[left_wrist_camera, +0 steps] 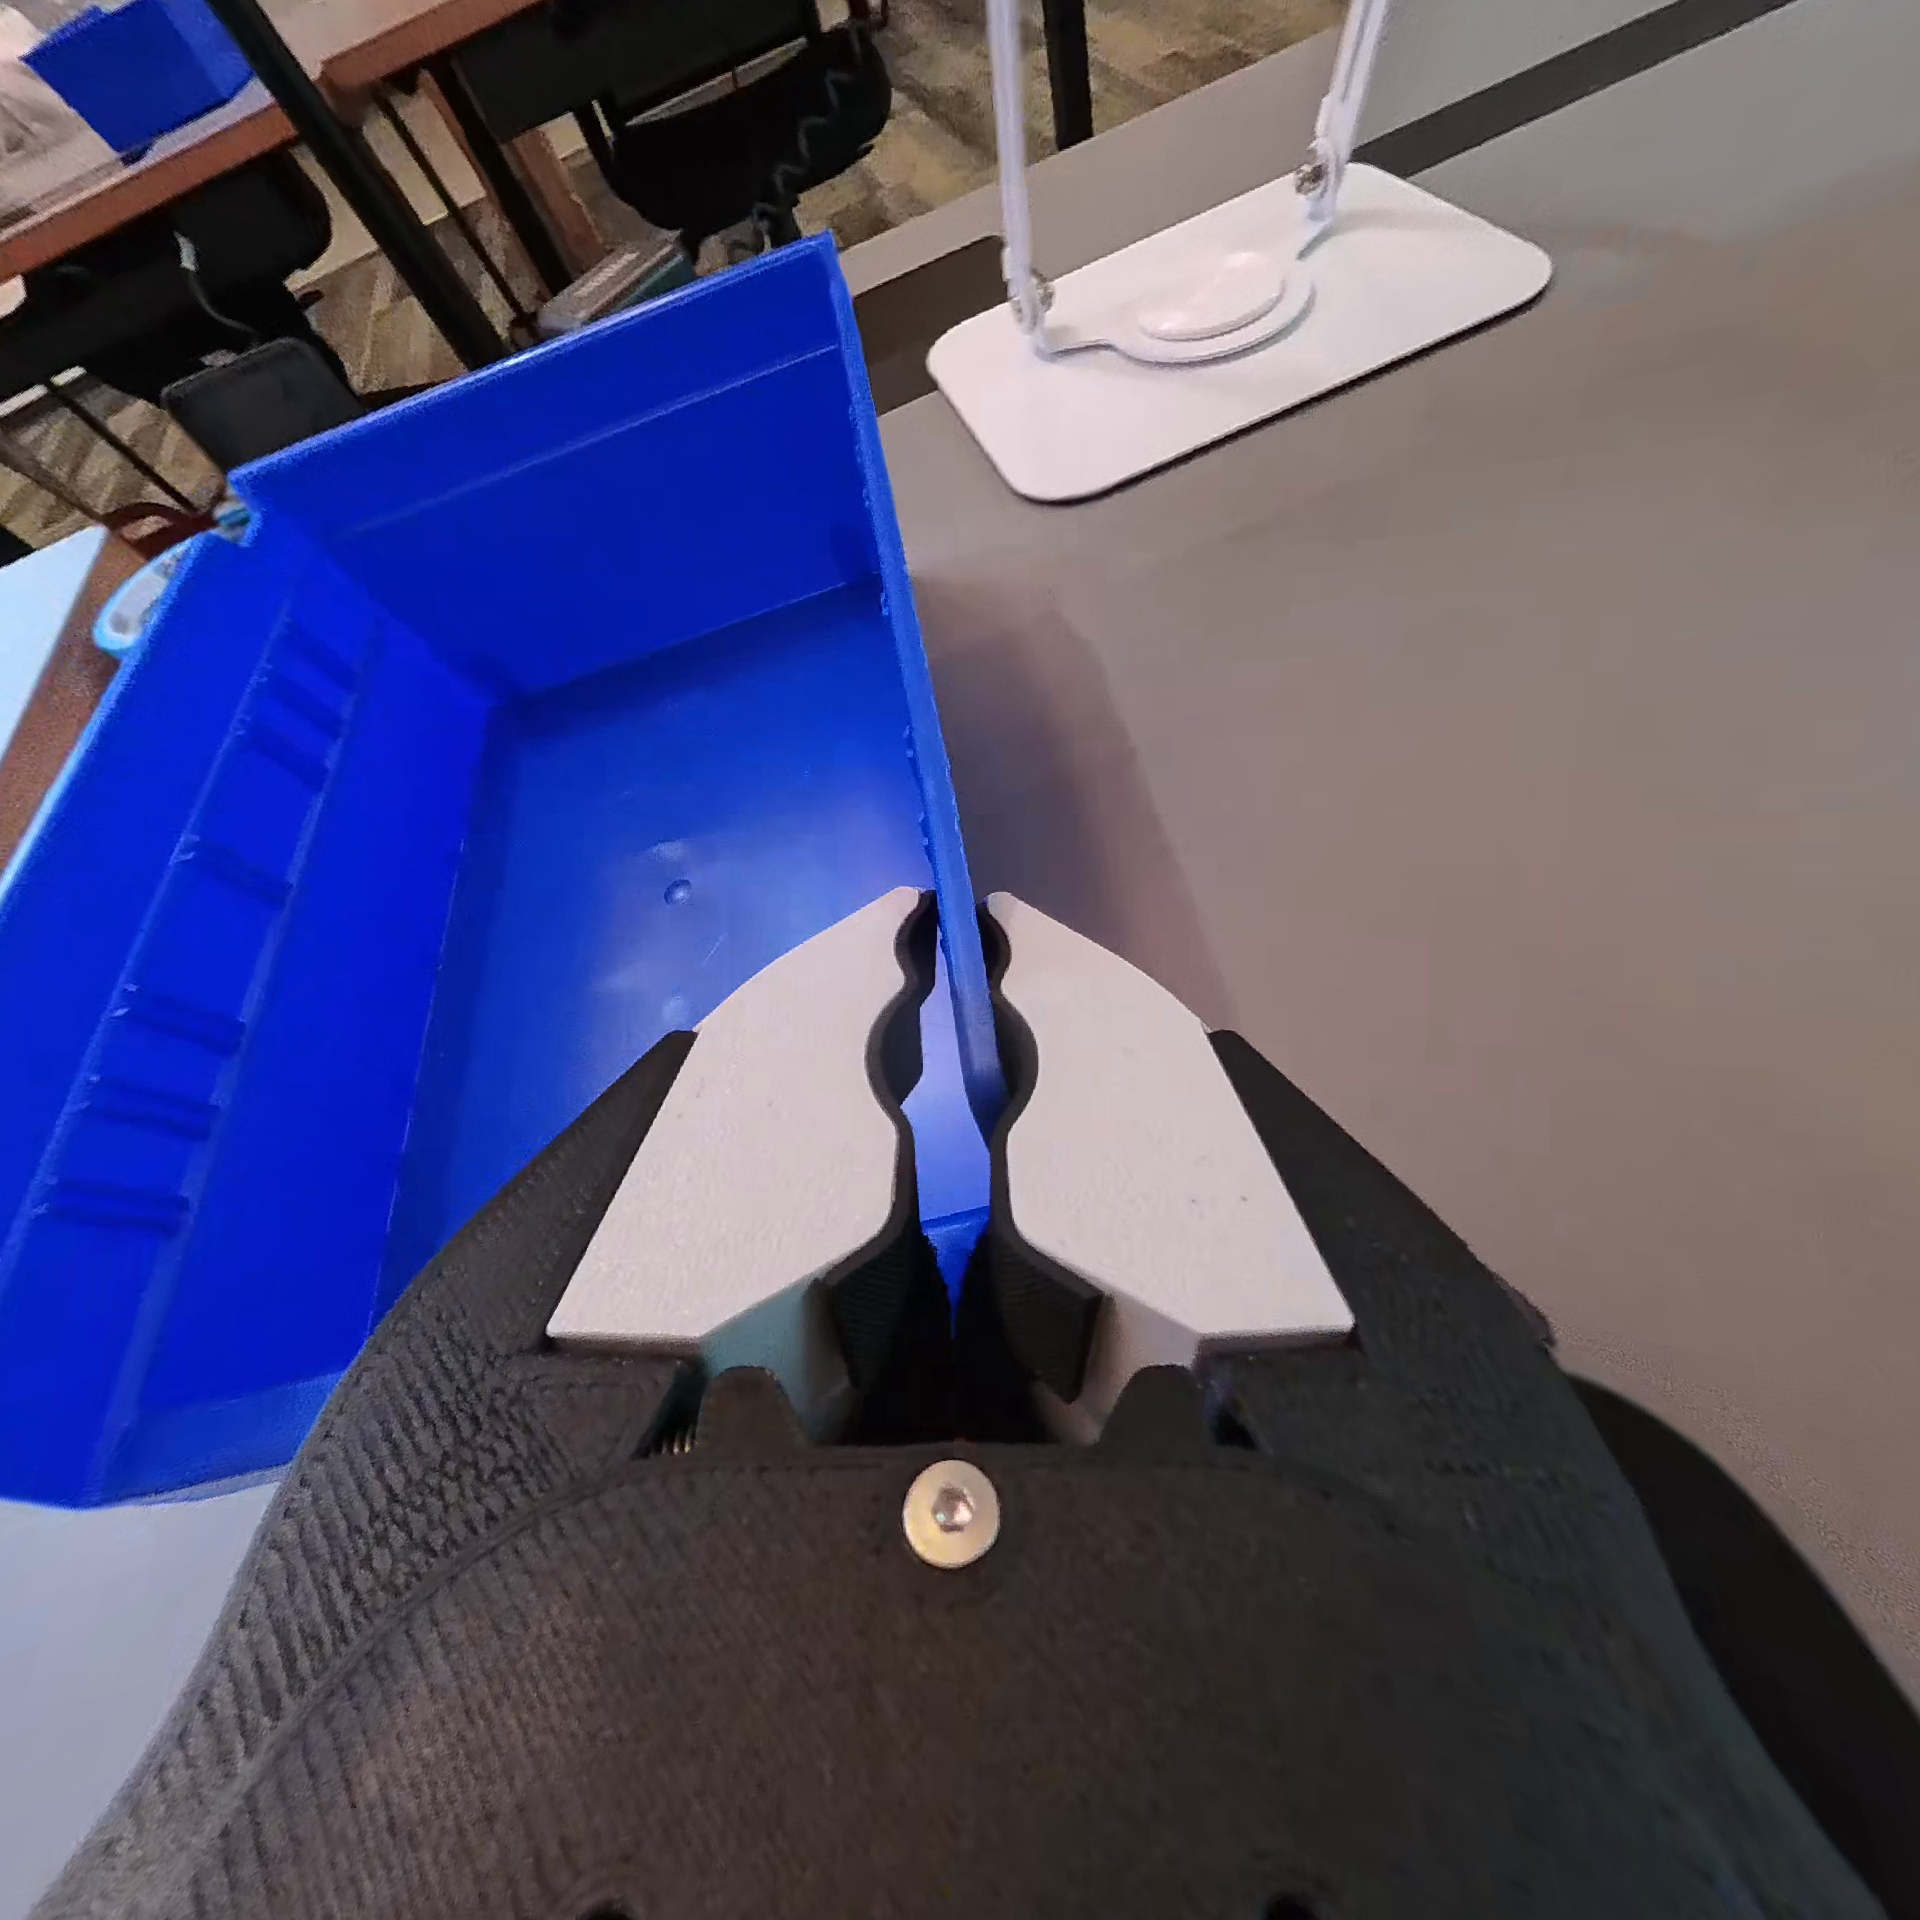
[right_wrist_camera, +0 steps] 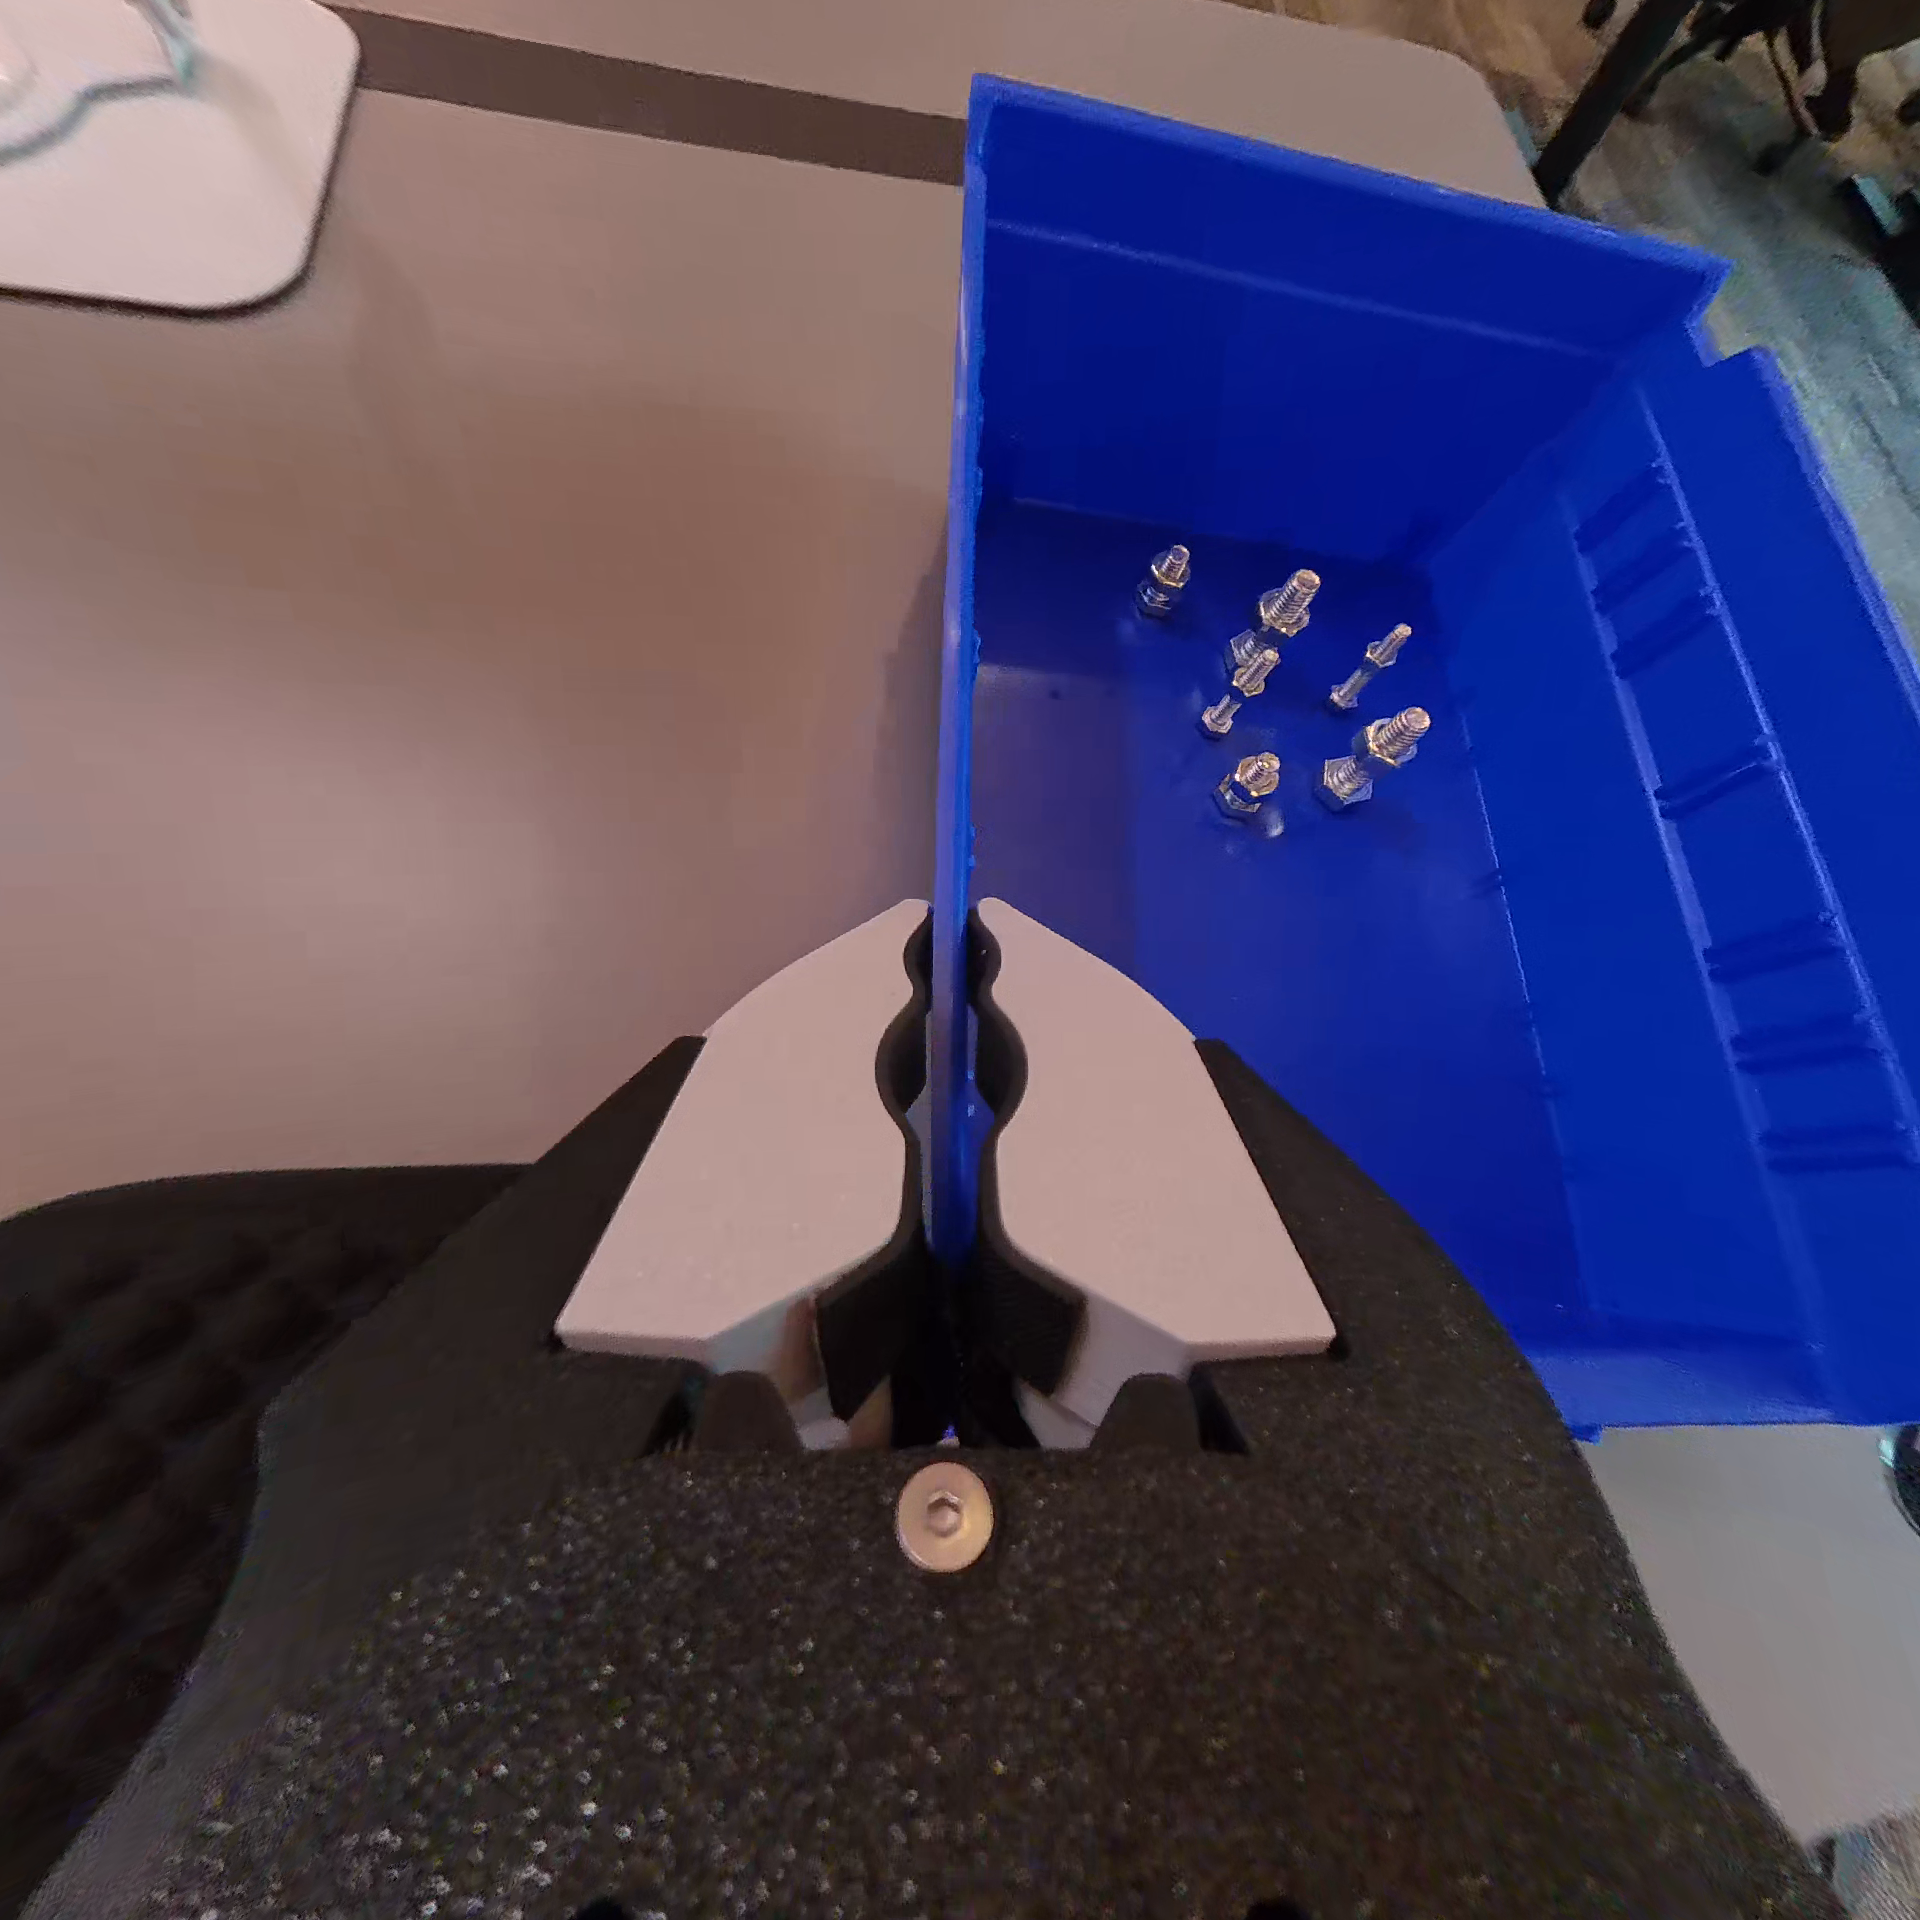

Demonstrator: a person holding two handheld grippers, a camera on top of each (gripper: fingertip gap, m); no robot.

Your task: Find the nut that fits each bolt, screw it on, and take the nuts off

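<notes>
The left gripper (left_wrist_camera: 954, 914) is pinched tight on the right-hand wall of a blue bin (left_wrist_camera: 644, 540) whose floor shows bare, with the grey table (left_wrist_camera: 1455, 831) lying open to its right as far as a white stand base (left_wrist_camera: 1247, 343). The right gripper (right_wrist_camera: 953, 920) is clamped the same way on the left wall of a second blue bin (right_wrist_camera: 1351, 343). Six bolts (right_wrist_camera: 1288, 686), each with a nut threaded on, stand clustered toward its far end, clear of the walls, and the near floor has room.

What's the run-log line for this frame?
left gripper: shut on empty bin wall | right gripper: shut on bolts bin wall
</notes>
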